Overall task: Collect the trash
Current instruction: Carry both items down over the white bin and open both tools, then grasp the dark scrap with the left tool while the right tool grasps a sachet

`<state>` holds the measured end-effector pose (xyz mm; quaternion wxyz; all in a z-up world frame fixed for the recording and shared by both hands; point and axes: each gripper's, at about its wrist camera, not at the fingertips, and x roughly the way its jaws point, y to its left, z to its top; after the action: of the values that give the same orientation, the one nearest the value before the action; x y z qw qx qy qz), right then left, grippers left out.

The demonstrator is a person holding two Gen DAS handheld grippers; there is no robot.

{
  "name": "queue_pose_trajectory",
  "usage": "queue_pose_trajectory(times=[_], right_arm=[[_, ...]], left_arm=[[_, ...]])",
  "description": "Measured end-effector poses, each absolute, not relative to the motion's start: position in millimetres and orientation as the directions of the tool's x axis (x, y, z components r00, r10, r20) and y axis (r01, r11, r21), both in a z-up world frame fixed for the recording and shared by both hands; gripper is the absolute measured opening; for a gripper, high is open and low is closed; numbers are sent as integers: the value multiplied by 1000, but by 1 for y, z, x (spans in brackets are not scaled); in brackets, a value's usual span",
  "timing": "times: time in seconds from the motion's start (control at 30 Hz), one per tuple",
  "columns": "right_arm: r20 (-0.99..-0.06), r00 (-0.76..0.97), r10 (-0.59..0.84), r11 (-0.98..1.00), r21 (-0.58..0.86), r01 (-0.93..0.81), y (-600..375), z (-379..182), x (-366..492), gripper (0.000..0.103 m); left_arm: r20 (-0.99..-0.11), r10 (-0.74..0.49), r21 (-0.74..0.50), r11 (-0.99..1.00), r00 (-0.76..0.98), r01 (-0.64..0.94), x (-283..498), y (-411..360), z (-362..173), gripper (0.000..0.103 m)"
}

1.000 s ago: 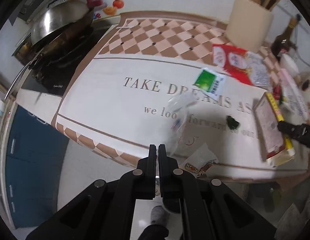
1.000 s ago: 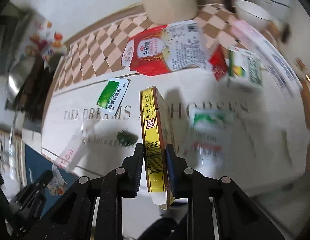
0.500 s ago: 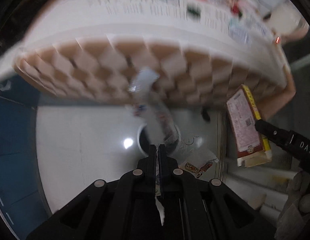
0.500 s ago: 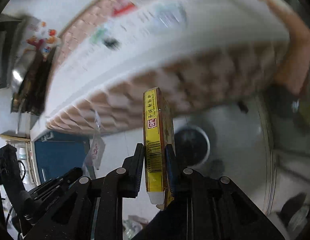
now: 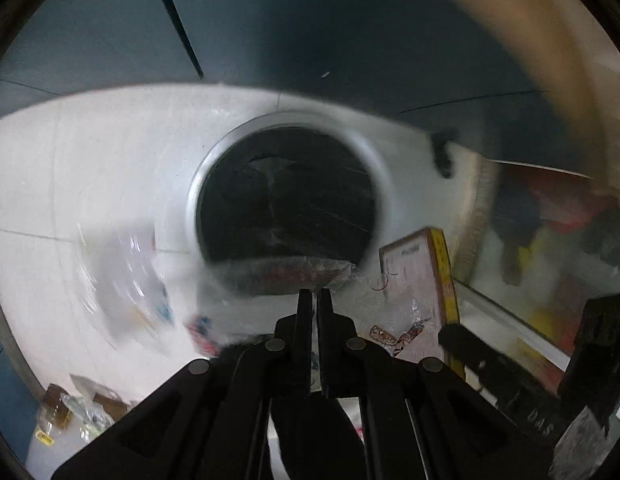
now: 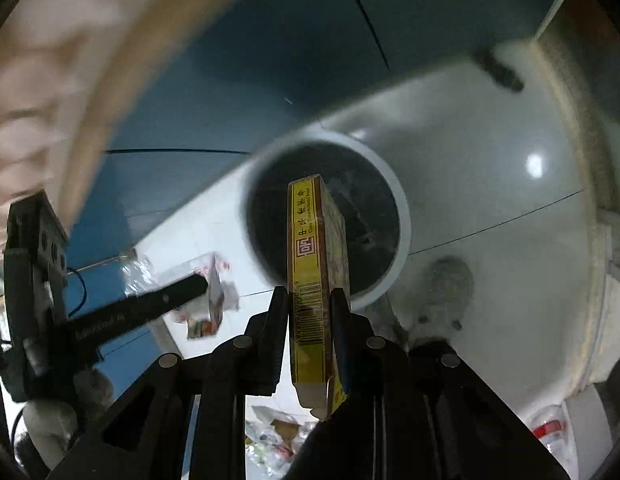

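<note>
A round trash bin (image 5: 286,196) with a black liner stands on the white floor below both grippers. My left gripper (image 5: 314,294) is shut on a crumpled clear plastic wrapper (image 5: 286,276) with red print, which hangs over the bin's near rim. The right wrist view shows the same left gripper (image 6: 190,286) and its wrapper (image 6: 214,300) left of the bin (image 6: 390,196). My right gripper (image 6: 310,304) is shut on a flat yellow box (image 6: 306,248), held on edge above the bin's opening. In the left wrist view the box (image 5: 414,280) sits just right of the bin.
Blue cabinet fronts (image 5: 350,40) rise behind the bin. The tan counter edge (image 5: 550,40) curves overhead. Loose wrappers and scraps (image 5: 70,408) lie on the floor near the cabinet. A small dark object (image 5: 442,156) lies on the floor behind the bin. Cluttered shelves (image 5: 550,220) stand to the right.
Both grippers have dropped from above the countertop to just over the floor bin, tilting downward. The wrapper and the yellow box stayed gripped throughout.
</note>
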<state>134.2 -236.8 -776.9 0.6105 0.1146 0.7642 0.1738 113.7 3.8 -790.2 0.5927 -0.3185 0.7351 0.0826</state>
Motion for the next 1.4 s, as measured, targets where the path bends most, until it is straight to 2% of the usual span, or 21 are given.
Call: queue_pose_trajectory(times=[0.07,0.17,0.27,0.3,0.33,0.37,0.4,0.43,0.47,0.5,0.53,0.6,0.73,0.83,1.0,1.4], right_arm=[[-887,-252,387,913,406,-26,-232,-821,135,22],[-885,-269,380,917,398,-13,-227,-868,137,22],[-871,-298,389,914,405,9,-217,-898,137,25],[-877,-300,374,921,391,6,-216,-904,139,27],[-881,-304,363,924,381,0,-213,-907,139,35],[-884,-305,355,928,373,-4,-210,-908,137,42],[-894,-297,335,935,355,-14,-208,-907,136,60],[-902,-286,323,938,344,-27,-207,-904,136,65],[-911,-272,310,942,333,-42,-206,-901,134,66],[-924,-259,280,950,306,-65,-205,-898,133,73],[-938,-244,247,957,275,-91,-205,-896,132,86],[-969,-193,155,970,187,-157,-202,-886,128,103],[-994,-109,30,966,57,-253,-194,-860,119,103],[-997,-73,1,958,22,-286,-194,-834,113,103],[-999,-33,-10,948,1,-317,-201,-770,110,103],[-997,64,34,948,12,-319,-215,-558,85,103]], left_arm=[[-919,-373,-240,784,-126,-572,117,4,-833,1],[-914,-368,-216,795,-168,-567,116,0,-866,3],[-925,-327,-172,817,-195,-550,113,-1,-879,5],[-930,-318,-169,817,-186,-551,111,1,-877,12],[-937,-301,-160,818,-175,-552,110,2,-873,38],[-947,-277,-144,821,-165,-552,109,2,-868,60],[-954,-256,-130,825,-159,-550,107,3,-862,100],[-962,-225,-109,832,-151,-545,106,5,-858,103],[-970,-191,-84,840,-148,-536,105,7,-852,103],[-977,-153,-53,850,-151,-524,103,9,-845,103],[-982,-117,-23,858,-151,-514,101,8,-841,103],[-988,-22,54,875,-152,-481,96,9,-825,103],[-982,96,159,885,-163,-437,80,9,-796,103],[-978,132,189,885,-160,-426,70,3,-766,103],[-982,126,176,885,-143,-432,58,10,-712,103],[-995,86,99,879,-49,-467,38,-6,-542,103]])
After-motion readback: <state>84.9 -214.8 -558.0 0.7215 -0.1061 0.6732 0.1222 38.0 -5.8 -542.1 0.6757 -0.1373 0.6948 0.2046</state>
